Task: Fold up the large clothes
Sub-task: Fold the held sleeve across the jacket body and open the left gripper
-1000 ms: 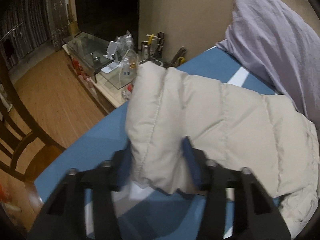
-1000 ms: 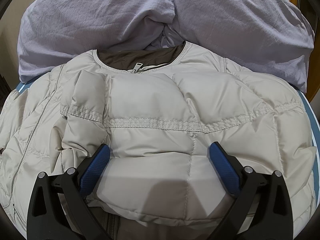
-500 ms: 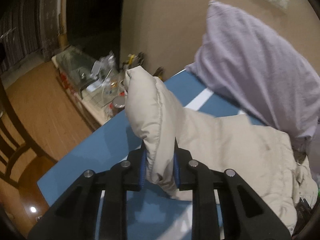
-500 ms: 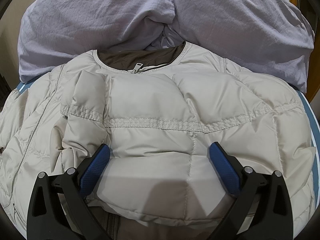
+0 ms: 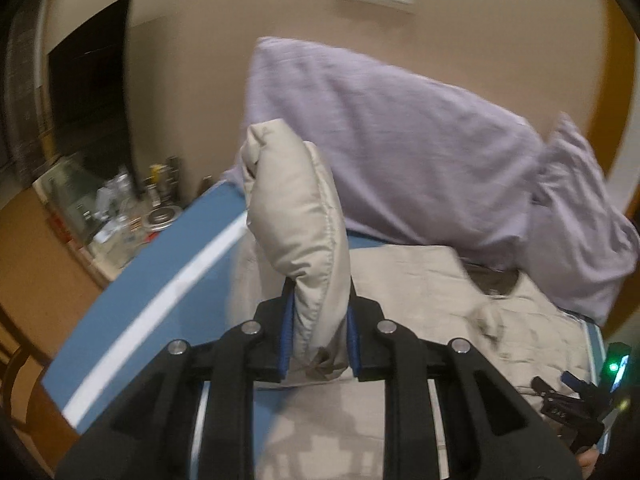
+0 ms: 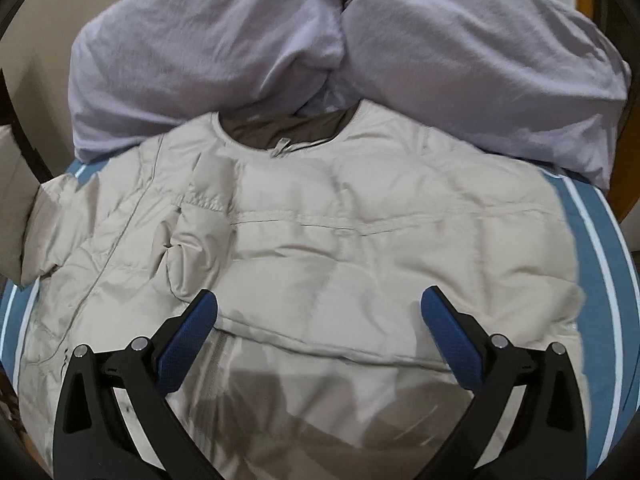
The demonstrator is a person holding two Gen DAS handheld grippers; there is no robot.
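Your left claw point(image 5: 318, 334) was clenched on the puffy beige quilted jacket's sleeve point(image 5: 294, 216), whose long axis rose toward twelve o'clock. The jacket point(image 6: 320, 240) lay spread on the blue striped bed point(image 6: 592, 248), directly under your released right claw point(image 6: 320, 336).

Each claw point(image 6: 318, 336) is black, with blue ribbed pads point(image 6: 188, 340) and silver screws point(image 5: 386, 326).

No legible text anywhere (wall plate too blurred).
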